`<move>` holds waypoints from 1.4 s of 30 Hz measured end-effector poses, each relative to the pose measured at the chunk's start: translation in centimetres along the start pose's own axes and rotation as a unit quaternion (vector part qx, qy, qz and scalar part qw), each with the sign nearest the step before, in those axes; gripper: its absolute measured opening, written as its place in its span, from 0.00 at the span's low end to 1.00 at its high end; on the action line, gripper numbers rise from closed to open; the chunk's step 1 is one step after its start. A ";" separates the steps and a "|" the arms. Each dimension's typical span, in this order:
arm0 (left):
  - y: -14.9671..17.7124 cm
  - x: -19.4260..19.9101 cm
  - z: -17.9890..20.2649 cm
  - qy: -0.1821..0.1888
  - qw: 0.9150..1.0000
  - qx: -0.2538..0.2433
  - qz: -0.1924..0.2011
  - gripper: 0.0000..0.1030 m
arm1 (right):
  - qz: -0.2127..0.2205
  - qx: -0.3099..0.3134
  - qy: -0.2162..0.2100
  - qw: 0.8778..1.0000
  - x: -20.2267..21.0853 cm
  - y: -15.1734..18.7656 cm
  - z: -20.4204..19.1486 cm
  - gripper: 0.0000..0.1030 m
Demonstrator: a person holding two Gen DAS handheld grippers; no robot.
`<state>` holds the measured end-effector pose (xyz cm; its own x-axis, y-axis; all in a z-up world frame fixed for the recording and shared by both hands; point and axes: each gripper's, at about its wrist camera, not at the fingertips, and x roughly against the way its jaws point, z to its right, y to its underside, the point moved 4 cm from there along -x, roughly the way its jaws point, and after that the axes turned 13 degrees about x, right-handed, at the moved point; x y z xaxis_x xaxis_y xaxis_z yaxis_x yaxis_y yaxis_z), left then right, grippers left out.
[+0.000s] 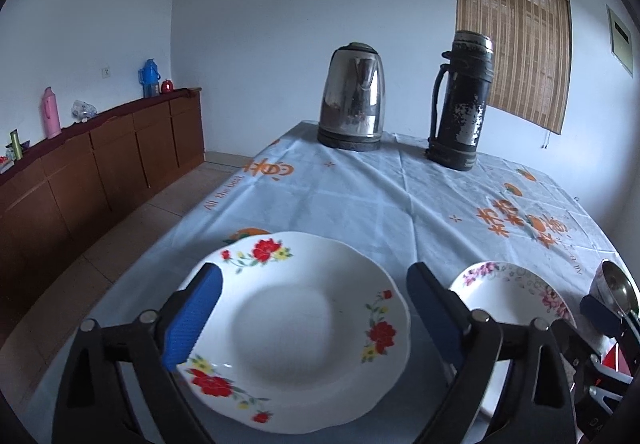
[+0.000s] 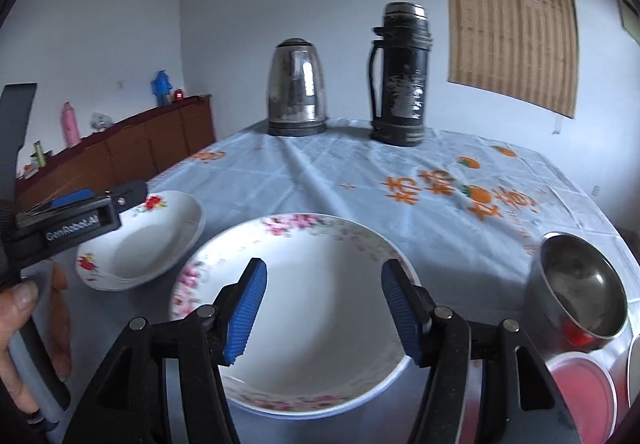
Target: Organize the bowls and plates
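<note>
Standing on the pale blue cloth with orange print (image 1: 360, 200) that is covering the desk are two white deep plates. The red-flowered white plate (image 1: 296, 328) is lying at the left, and the left tool (image 1: 316, 312) is hovering over it with its blue-padded fingers (image 1: 192, 316) spread wide, one over the plate's left rim and the other just past its right rim, so neither pad is pressing on it. In the right wrist view a hand (image 2: 20, 328) is holding this tool's grey handle at the left edge.

Just to the right, the pink-flowered white plate (image 2: 316, 308) is lying beside the first one, their rims close together. The right tool (image 2: 324, 308) is hanging above it with its ribbed blue pads (image 2: 248, 312) parted and nothing clamped between them.

Further right, a shiny steel bowl (image 2: 580, 292) is sitting tilted near the desk's right edge, leaning over a small red thing I cannot make out, and a round pink lid or dish (image 2: 584, 392) is showing below it.

At the far end of the desk, a steel electric kettle (image 2: 298, 88) is standing upright to the left of a worn black vacuum flask (image 2: 400, 80). A brown wooden sideboard (image 1: 100, 164) is running along the left wall.
</note>
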<state>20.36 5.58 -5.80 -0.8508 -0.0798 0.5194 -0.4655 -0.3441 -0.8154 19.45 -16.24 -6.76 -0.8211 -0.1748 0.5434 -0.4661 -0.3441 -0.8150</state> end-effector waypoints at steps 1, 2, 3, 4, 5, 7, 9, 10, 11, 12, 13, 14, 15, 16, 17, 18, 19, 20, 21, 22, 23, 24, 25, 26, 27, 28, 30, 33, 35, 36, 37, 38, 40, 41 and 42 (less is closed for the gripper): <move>-0.3 0.1 -0.6 -0.005 1.000 -0.001 0.003 0.93 | 0.002 0.008 -0.006 1.000 0.0 -0.4 -0.6 0.60; -0.4 0.1 -1.0 -0.010 1.000 -0.002 0.005 0.93 | 0.002 0.013 -0.015 1.000 -0.2 -0.8 -1.2 0.60; -0.6 0.0 -1.6 -0.021 1.000 -0.004 0.010 0.93 | 0.001 0.015 -0.024 1.000 -0.4 -1.1 -1.6 0.60; -0.7 -0.1 -2.2 -0.031 0.999 -0.004 0.012 0.93 | 0.001 0.017 -0.034 0.999 -0.6 -1.6 -2.2 0.60; -0.8 -0.3 -2.8 -0.037 0.999 -0.001 0.011 0.93 | 0.000 0.020 -0.039 0.999 -0.9 -1.9 -2.6 0.60; -0.9 -1.0 -4.2 -0.052 0.999 0.010 0.004 0.93 | -0.005 0.024 -0.052 0.998 -1.6 -2.4 -3.6 0.60; -1.0 -1.6 -5.3 -0.065 0.998 0.020 -0.004 0.93 | -0.009 0.026 -0.067 0.997 -2.2 -2.8 -4.5 0.60; -1.0 -1.9 -5.9 -0.071 0.997 0.025 -0.006 0.93 | -0.014 0.031 -0.072 0.997 -2.6 -3.1 -5.2 0.60; -0.9 -2.1 -6.3 -0.074 0.997 0.029 -0.008 0.93 | -0.016 0.034 -0.076 0.996 -2.9 -3.2 -5.5 0.60; -0.9 -2.4 -6.8 -0.078 0.996 0.034 -0.011 0.93 | -0.020 0.038 -0.081 0.996 -3.3 -3.5 -6.0 0.60; -0.8 -2.7 -7.0 -0.079 0.996 0.038 -0.014 0.93 | -0.025 0.042 -0.086 0.995 -3.7 -3.7 -6.6 0.60; -0.7 -2.9 -7.2 -0.078 0.996 0.041 -0.019 0.93 | -0.028 0.044 -0.091 0.995 -4.0 -3.8 -6.9 0.60; -0.7 -3.0 -7.3 -0.079 0.996 0.043 -0.022 0.93 | -0.031 0.047 -0.096 0.994 -4.4 -4.0 -7.4 0.60; -0.7 -3.1 -7.4 -0.079 0.996 0.045 -0.022 0.93 | -0.035 0.050 -0.101 0.993 -4.7 -4.1 -7.9 0.60; -0.7 -3.1 -7.5 -0.079 0.996 0.045 -0.022 0.93 | -0.039 0.054 -0.103 0.992 -5.1 -4.3 -8.4 0.60; -0.7 -3.1 -7.6 -0.079 0.996 0.045 -0.023 0.93 | -0.045 0.058 -0.102 0.992 -5.5 -4.4 -8.9 0.60; -0.7 -3.2 -7.6 -0.080 0.995 0.046 -0.025 0.93 | -0.050 0.061 -0.102 0.992 -5.9 -4.4 -9.3 0.60; -0.7 -3.3 -7.7 -0.080 0.995 0.047 -0.027 0.93 | -0.055 0.063 -0.103 0.991 -6.3 -4.5 -9.6 0.60; -0.6 -3.5 -7.7 -0.080 0.995 0.047 -0.032 0.93 | -0.064 0.068 -0.102 0.990 -6.8 -4.6 -10.1 0.60; -0.5 -3.7 -7.8 -0.081 0.995 0.048 -0.038 0.93 | -0.072 0.073 -0.098 0.990 -7.3 -4.6 -10.5 0.60; -0.4 -3.9 -7.9 -0.082 0.995 0.049 -0.042 0.93 | -0.076 0.078 -0.095 0.990 -7.6 -4.7 -10.7 0.60; -0.4 -4.0 -7.9 -0.082 0.994 0.049 -0.046 0.93 | -0.079 0.083 -0.090 0.989 -8.0 -4.8 -11.0 0.60; -0.3 -4.1 -7.9 -0.082 0.994 0.048 -0.050 0.93 | -0.084 0.090 -0.082 0.989 -8.3 -4.8 -11.2 0.60; -0.3 -4.1 -7.9 -0.082 0.994 0.048 -0.051 0.93 | -0.087 0.094 -0.078 0.989 -8.6 -4.8 -11.4 0.59; -0.3 -4.1 -7.9 -0.082 0.994 0.048 -0.052 0.93 | -0.088 0.098 -0.074 0.989 -8.8 -4.9 -11.5 0.59; -0.3 -4.1 -7.9 -0.082 0.994 0.047 -0.052 0.93 | -0.093 0.099 -0.072 0.988 -9.0 -5.0 -11.6 0.58; -0.2 -4.2 -8.0 -0.085 0.994 0.047 -0.054 0.93 | -0.098 0.105 -0.064 0.988 -9.2 -5.1 -11.8 0.58; -0.2 -4.4 -8.1 -0.088 0.993 0.051 -0.058 0.93 | -0.100 0.120 -0.058 0.986 -9.5 -5.2 -12.3 0.58; -0.2 -4.5 -8.3 -0.091 0.993 0.054 -0.060 0.93 | -0.110 0.123 -0.062 0.984 -10.0 -5.3 -12.6 0.58; -0.2 -4.5 -8.4 -0.092 0.992 0.056 -0.061 0.93 | -0.113 0.126 -0.062 0.984 -10.2 -5.3 -12.8 0.58; -0.2 -4.5 -8.6 -0.093 0.992 0.058 -0.062 0.93 | -0.118 0.128 -0.064 0.983 -10.4 -5.3 -13.0 0.58; -0.2 -4.6 -8.6 -0.094 0.992 0.059 -0.063 0.93 | -0.123 0.129 -0.064 0.982 -10.7 -5.3 -13.1 0.58; -0.1 -4.6 -8.8 -0.096 0.991 0.060 -0.065 0.93 | -0.136 0.131 -0.071 0.979 -11.3 -5.2 -13.4 0.58; -0.1 -4.6 -8.8 -0.096 0.991 0.059 -0.066 0.93 | -0.143 0.135 -0.076 0.978 -11.6 -5.1 -13.7 0.58; -0.2 -4.7 -8.8 -0.097 0.991 0.059 -0.066 0.93 | -0.151 0.141 -0.082 0.975 -11.8 -4.9 -14.1 0.58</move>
<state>22.24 14.25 -10.34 -0.7161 -0.2007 0.6685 -0.5284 -0.4700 -0.7071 26.85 0.50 -11.99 -0.5861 -0.1624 0.7938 -0.5504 -0.6391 -0.5372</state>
